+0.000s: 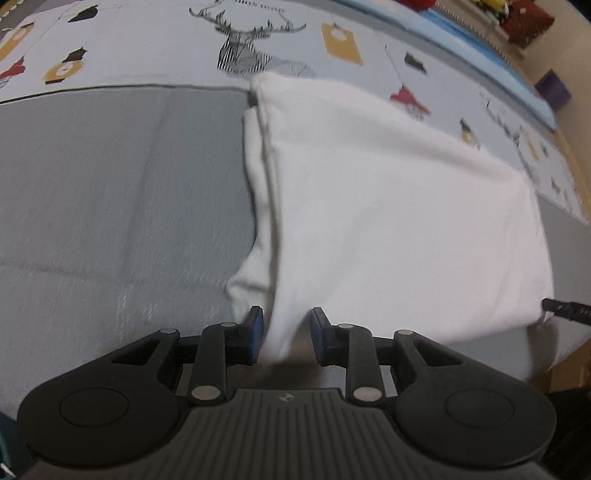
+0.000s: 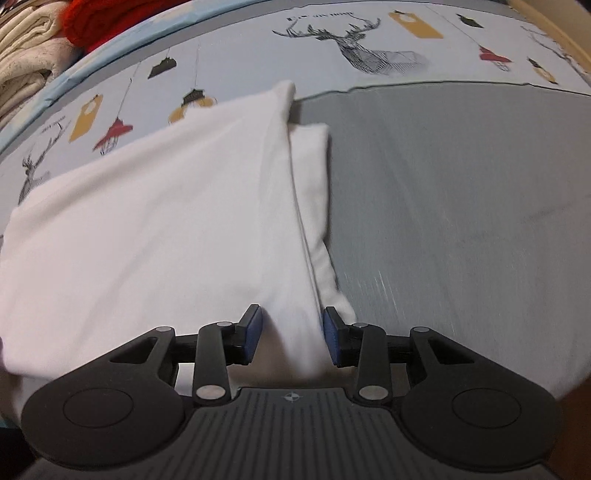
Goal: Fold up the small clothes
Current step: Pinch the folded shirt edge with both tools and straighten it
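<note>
A white garment [image 1: 388,192] lies folded on a grey sheet [image 1: 110,192], its far end over a patterned cover. My left gripper [image 1: 286,332] stands at its near left corner; the jaws are apart, with a bunch of the white cloth between the blue pads, not pinched. In the right wrist view the same garment [image 2: 166,206] spreads to the left. My right gripper [image 2: 291,336] stands at its near right corner, jaws apart with cloth between the pads. The right gripper's tip [image 1: 565,310] shows at the left view's right edge.
A patterned cover with deer and lantern prints [image 1: 240,48] spans the far side. Folded cream towels [image 2: 26,66] and a red knit item [image 2: 107,18] lie at the far left of the right wrist view. The bed's edge runs along the right [image 1: 569,155].
</note>
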Demonstrator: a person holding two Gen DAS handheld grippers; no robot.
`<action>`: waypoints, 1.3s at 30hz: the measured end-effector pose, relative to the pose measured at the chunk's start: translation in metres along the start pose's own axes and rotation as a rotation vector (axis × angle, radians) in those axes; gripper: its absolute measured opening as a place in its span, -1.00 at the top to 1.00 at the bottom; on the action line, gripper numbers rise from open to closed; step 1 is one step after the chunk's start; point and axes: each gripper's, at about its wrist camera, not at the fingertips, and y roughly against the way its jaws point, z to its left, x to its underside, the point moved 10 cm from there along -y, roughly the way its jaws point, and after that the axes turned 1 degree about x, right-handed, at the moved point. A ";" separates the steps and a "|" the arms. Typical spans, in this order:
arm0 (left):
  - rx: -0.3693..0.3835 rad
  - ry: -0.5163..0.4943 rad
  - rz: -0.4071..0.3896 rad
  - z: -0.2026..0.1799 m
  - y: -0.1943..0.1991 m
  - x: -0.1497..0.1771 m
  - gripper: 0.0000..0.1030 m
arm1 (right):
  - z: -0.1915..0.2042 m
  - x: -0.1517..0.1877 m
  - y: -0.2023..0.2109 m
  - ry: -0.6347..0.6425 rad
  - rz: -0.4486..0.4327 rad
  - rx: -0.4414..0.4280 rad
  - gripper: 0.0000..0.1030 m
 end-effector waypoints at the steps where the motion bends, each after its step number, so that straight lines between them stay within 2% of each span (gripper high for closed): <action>1: -0.009 -0.007 0.004 0.001 0.000 0.003 0.44 | -0.002 0.005 0.001 0.000 0.005 0.008 0.27; 4: 0.003 -0.009 0.003 0.004 0.001 0.004 0.76 | -0.009 0.013 0.004 -0.031 0.015 0.019 0.27; 6: 0.009 -0.016 -0.005 0.004 0.003 0.002 0.83 | -0.012 0.017 0.004 -0.038 0.028 0.024 0.33; 7: 0.011 -0.018 -0.019 0.004 0.006 0.001 0.91 | -0.013 0.018 0.004 -0.037 0.027 0.029 0.66; 8: 0.015 -0.015 -0.044 0.004 0.011 -0.001 0.92 | -0.014 0.018 0.006 -0.035 0.013 0.035 0.88; 9: 0.025 -0.006 -0.076 0.005 0.018 -0.004 0.92 | -0.016 0.016 0.010 -0.034 -0.015 0.036 1.00; 11: 0.053 0.023 -0.108 0.006 0.027 -0.005 0.93 | -0.019 0.007 0.024 -0.035 -0.094 0.044 1.00; 13: 0.041 0.027 -0.083 0.009 0.026 0.000 0.93 | -0.028 0.002 0.033 -0.063 -0.139 0.063 1.00; 16: 0.014 -0.017 -0.015 0.007 0.012 0.008 0.90 | -0.043 0.009 0.022 -0.133 -0.079 0.061 1.00; 18: 0.002 -0.004 -0.032 0.009 0.014 0.006 0.86 | -0.040 0.010 0.019 -0.143 -0.075 0.016 1.00; 20: 0.016 0.035 -0.072 0.013 0.021 -0.001 0.74 | -0.031 0.007 0.025 -0.127 -0.106 -0.022 0.96; 21: 0.027 0.054 -0.089 0.014 0.024 -0.004 0.70 | -0.026 0.007 0.026 -0.115 -0.114 -0.037 0.81; 22: 0.036 0.068 -0.096 0.014 0.025 -0.006 0.61 | -0.024 0.006 0.027 -0.106 -0.114 -0.044 0.52; 24: 0.038 0.075 -0.086 0.014 0.023 -0.006 0.48 | -0.018 0.009 0.022 -0.086 -0.092 -0.047 0.25; 25: 0.034 0.067 -0.074 0.013 0.021 -0.005 0.47 | -0.016 0.013 0.016 -0.074 -0.063 -0.046 0.25; 27: 0.027 0.041 -0.049 0.007 0.014 -0.002 0.47 | -0.012 0.022 0.006 -0.053 -0.007 -0.050 0.26; 28: 0.023 0.025 -0.039 0.005 0.011 -0.002 0.47 | -0.011 0.026 0.002 -0.033 0.016 -0.041 0.34; 29: 0.017 0.011 -0.034 0.004 0.010 0.000 0.49 | -0.009 0.029 -0.002 -0.012 0.028 -0.026 0.55; 30: 0.011 -0.001 -0.030 0.003 0.009 0.001 0.58 | -0.008 0.031 -0.003 0.001 0.031 -0.025 0.99; 31: 0.007 -0.010 -0.034 0.003 0.009 0.001 0.91 | -0.006 0.030 0.001 -0.002 0.016 -0.031 1.00; 33: 0.012 -0.009 -0.085 0.004 0.016 -0.005 0.93 | -0.009 0.023 0.012 -0.023 -0.038 -0.041 1.00; 35: 0.028 -0.007 -0.101 0.003 0.020 -0.007 0.93 | -0.021 0.017 0.018 -0.070 -0.059 -0.024 1.00; 39: -0.025 -0.026 -0.013 0.006 0.004 0.004 0.87 | -0.034 0.022 0.009 -0.083 -0.024 0.043 1.00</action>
